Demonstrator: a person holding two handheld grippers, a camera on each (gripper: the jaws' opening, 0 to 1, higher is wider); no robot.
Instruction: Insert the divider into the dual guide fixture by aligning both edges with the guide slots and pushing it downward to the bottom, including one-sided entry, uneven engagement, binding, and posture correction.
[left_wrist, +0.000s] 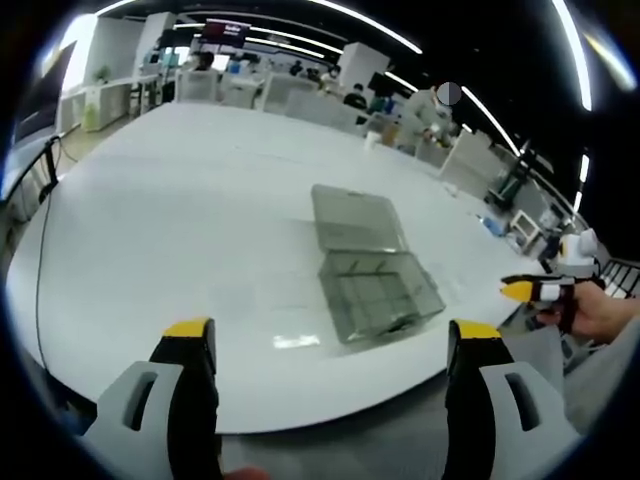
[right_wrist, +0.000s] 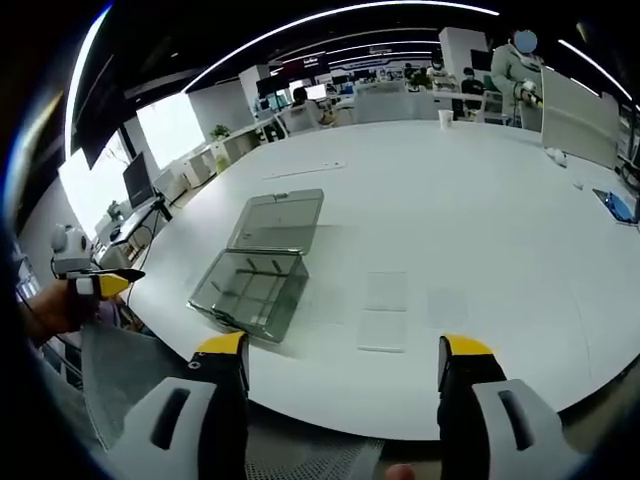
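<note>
**A:** What is on the table?

**B:** A large white table (left_wrist: 180, 220) holds a clear plastic box (left_wrist: 378, 292) with its lid (left_wrist: 357, 217) folded open flat behind it. Inside the box are thin walls forming compartments. In the right gripper view, several clear flat sheets (right_wrist: 385, 330) lie on the table just beside the box, apart from it. I cannot tell which of them is the divider.

**A:** And the two tools?

**B:** The left gripper (left_wrist: 330, 345) hangs near the table's edge, jaws spread wide with nothing between them, the box ahead beyond the tips. The right gripper (right_wrist: 342, 360) is likewise spread wide and empty, off the table's near edge, with the box ahead to its left. Each gripper also appears at the side of the other's view, held in a hand (left_wrist: 600, 310).

**A:** Anything beyond the table?

**B:** An open office with desks, monitors, seated people and long ceiling light strips.
</note>
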